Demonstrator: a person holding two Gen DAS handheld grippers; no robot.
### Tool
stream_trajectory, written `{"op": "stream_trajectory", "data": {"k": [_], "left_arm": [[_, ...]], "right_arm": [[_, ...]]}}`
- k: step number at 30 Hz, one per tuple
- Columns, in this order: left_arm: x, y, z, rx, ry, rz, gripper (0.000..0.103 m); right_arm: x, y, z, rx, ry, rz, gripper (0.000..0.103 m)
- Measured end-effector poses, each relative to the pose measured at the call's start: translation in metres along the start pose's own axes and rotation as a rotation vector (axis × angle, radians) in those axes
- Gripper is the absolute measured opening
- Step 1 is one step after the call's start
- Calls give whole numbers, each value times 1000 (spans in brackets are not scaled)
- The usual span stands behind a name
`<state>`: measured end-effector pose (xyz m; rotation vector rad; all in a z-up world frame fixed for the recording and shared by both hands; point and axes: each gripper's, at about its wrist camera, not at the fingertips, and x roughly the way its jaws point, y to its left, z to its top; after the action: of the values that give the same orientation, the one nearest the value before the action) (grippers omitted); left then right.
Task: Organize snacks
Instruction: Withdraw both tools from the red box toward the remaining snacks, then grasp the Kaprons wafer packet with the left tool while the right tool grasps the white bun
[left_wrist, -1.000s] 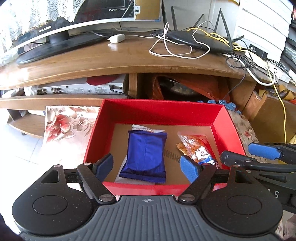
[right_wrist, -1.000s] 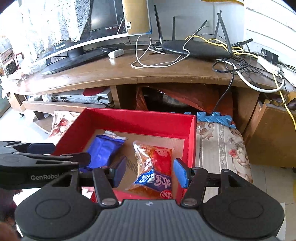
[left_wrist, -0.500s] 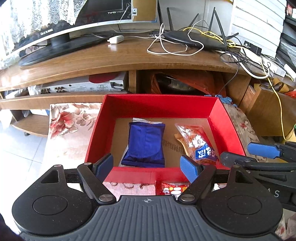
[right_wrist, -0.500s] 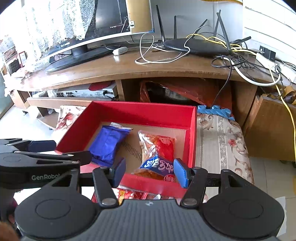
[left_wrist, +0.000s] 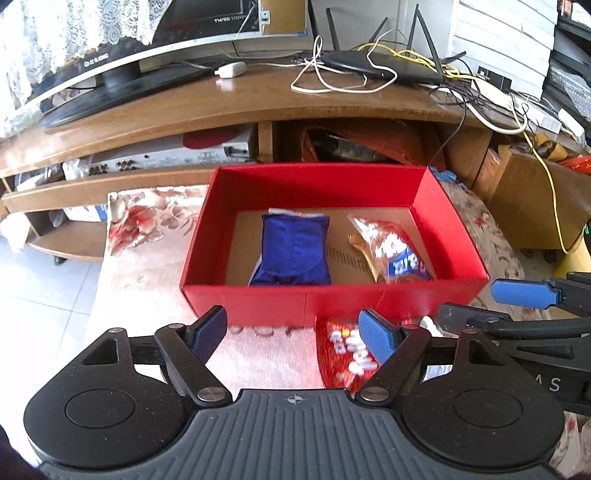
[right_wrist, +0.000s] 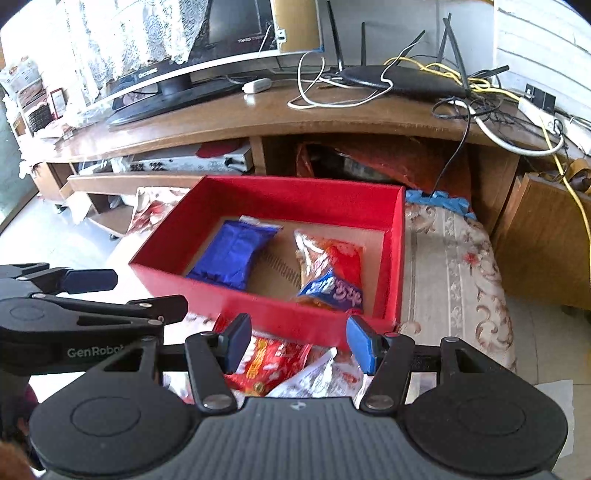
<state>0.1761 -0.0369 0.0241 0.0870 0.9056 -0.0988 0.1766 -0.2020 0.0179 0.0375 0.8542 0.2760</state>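
Observation:
A red box (left_wrist: 332, 299) (right_wrist: 258, 302) sits on a floral cloth. Inside lie a blue snack pack (left_wrist: 291, 247) (right_wrist: 232, 253) on the left and an orange-and-blue snack bag (left_wrist: 391, 251) (right_wrist: 328, 269) on the right. A red snack packet (left_wrist: 343, 350) (right_wrist: 269, 363) lies on the cloth in front of the box, with a silvery packet (right_wrist: 317, 376) beside it. My left gripper (left_wrist: 295, 332) is open and empty, just in front of the box. My right gripper (right_wrist: 299, 343) is open and empty above the loose packets.
A wooden TV stand (left_wrist: 221, 107) with a monitor (left_wrist: 147, 48), router (left_wrist: 380, 66) and tangled cables (left_wrist: 480, 99) stands behind the box. A wooden cabinet (right_wrist: 546, 236) is at the right. The floral cloth (right_wrist: 454, 269) extends right of the box.
Both grippers have drawn back from over the box, toward me. The box now lies farther away, and loose packets in front of it have come into view.

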Motion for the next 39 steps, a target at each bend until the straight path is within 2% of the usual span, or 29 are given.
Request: {"op": "stream_trajectory", "data": {"k": [10,13,21,28,31,34,37,39], "left_arm": [[-1,16,-34,-15,79,-15,86],[2,26,-43,-35,111,-13,88],[20,38,-59,-16,192,57,88],[36,34,-71,26,256,66,86],[46,37,-72,8,277,57,86],[49,40,-71,-32,281,29,80],[42,37,-73,-22,279,10,66],[39,36,-74,-17,280,10,65]], "right_arm": [[5,21,-26,-58,83,50,57],[7,24,-32,-70,106,59,61],[5,22,-33,-61,110,69,62],[5,17,-33,-53,117,65,62],[6,16,-35,-51,122,61,63],[8,13,-36,-45,129,55,63],[9,8,-36,-34,136,46,63],[9,2,-36,-24,139,39,63]]}}
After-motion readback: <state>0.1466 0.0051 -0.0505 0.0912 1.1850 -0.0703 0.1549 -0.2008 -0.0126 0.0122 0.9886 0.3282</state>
